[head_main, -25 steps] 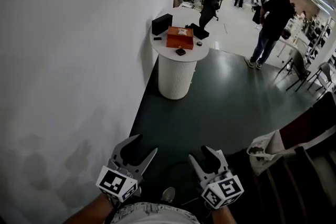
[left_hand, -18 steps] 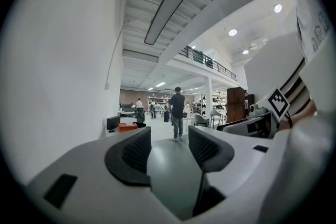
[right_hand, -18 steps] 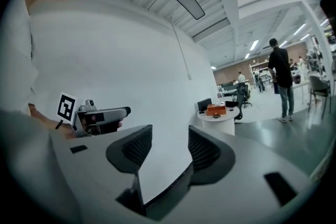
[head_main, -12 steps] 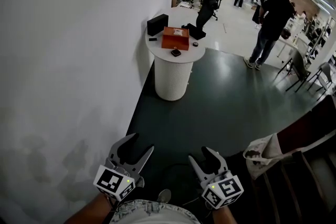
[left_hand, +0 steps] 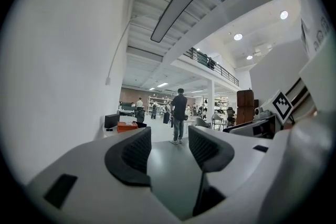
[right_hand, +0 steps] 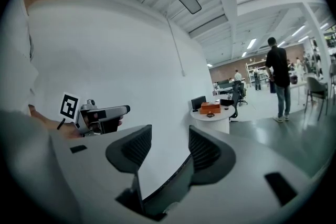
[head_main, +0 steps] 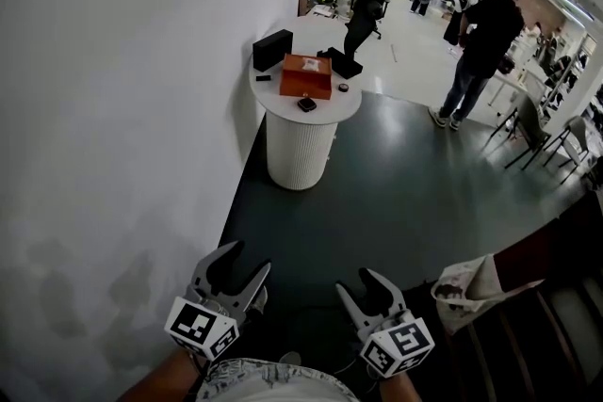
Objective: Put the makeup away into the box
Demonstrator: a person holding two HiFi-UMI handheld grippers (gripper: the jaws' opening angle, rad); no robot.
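Head view, reading from the left: a bare white wall [head_main: 113, 108] fills that whole side. Low in the frame beside it I hold the left claw [head_main: 247, 261]. Its jaws stand apart with only dark floor [head_main: 396, 193] between them, and the left gripper view confirms it is released and empty.

Farther up the frame, hard against the wall, stands a round white surface [head_main: 330, 108] on a ribbed drum base. A black box [head_main: 271, 49] sits at its back left and the orange box [head_main: 305, 75] near its middle, with a pale label on top. A small dark case [head_main: 306, 104] lies just in front of the orange box, near the rim, and a small round piece [head_main: 343, 88] lies just to the box's right. Whether these are the makeup I cannot tell at this range. Both claws are well apart from the surface.

Right of the left claw, the right claw [head_main: 360, 282] is likewise released, gripping nothing. Through its own view I see just wall and floor between the jaws.

Farther right, a person [head_main: 480, 42] in dark clothes stands on the paler floor. A pale bag [head_main: 471, 287] sits low toward the right edge.
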